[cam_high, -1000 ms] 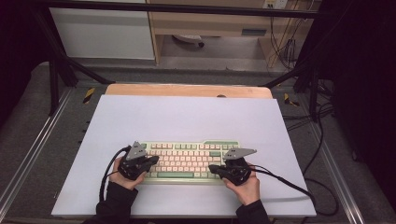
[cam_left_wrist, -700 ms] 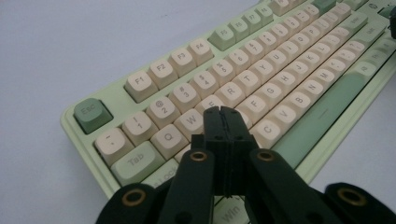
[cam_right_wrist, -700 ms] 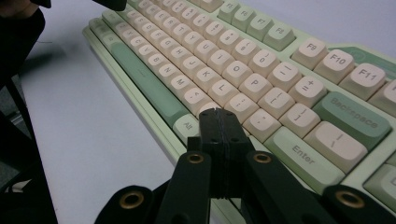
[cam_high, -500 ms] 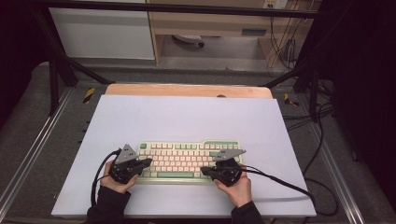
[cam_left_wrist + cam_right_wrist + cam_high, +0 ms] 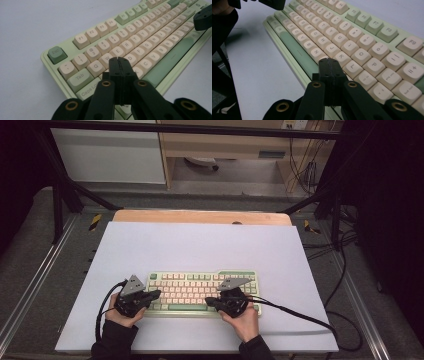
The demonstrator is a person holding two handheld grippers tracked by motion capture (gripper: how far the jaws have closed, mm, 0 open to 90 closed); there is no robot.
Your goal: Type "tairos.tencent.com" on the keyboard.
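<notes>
White table [image 5: 200, 245], keyboard [image 5: 200, 290], legends legible close-up, shut left tongs [image 5: 119, 59] over home-row keys

The keyboard [image 5: 202, 293] has a pale green case, cream keys with dark lettering, and darker green Esc, space bar and function keys. Beneath it the table [image 5: 200, 245] is pale lavender-grey, its far edge bare wood. Both grippers are black.

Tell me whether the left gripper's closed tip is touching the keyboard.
Cannot tell. In the left gripper view the left gripper covers the keys of the keyboard beneath it, hiding any gap.
</notes>
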